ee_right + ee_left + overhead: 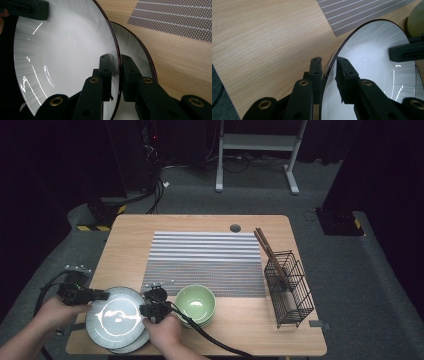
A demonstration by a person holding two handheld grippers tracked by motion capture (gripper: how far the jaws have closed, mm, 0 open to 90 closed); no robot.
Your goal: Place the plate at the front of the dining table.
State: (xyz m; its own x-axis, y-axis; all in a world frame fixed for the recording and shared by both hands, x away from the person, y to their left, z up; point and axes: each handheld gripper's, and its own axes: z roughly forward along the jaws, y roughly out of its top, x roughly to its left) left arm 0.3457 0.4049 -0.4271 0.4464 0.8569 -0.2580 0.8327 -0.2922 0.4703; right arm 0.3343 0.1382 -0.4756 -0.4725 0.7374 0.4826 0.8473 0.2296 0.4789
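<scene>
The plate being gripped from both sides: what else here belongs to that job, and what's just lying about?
In use: top plate, plate beneath, left gripper, right gripper.
Lying about: green bowls, striped mat, wire rack, chopsticks.

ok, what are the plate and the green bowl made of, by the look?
Top plate: probably glazed ceramic or porcelain. It is glossy white with sharp light streaks and a thin dark rim. Melamine can't be ruled out.
Green bowl: likely glazed ceramic too, pale green with a soft sheen inside.
Both grippers' fingers pinch the plate's rim.
</scene>
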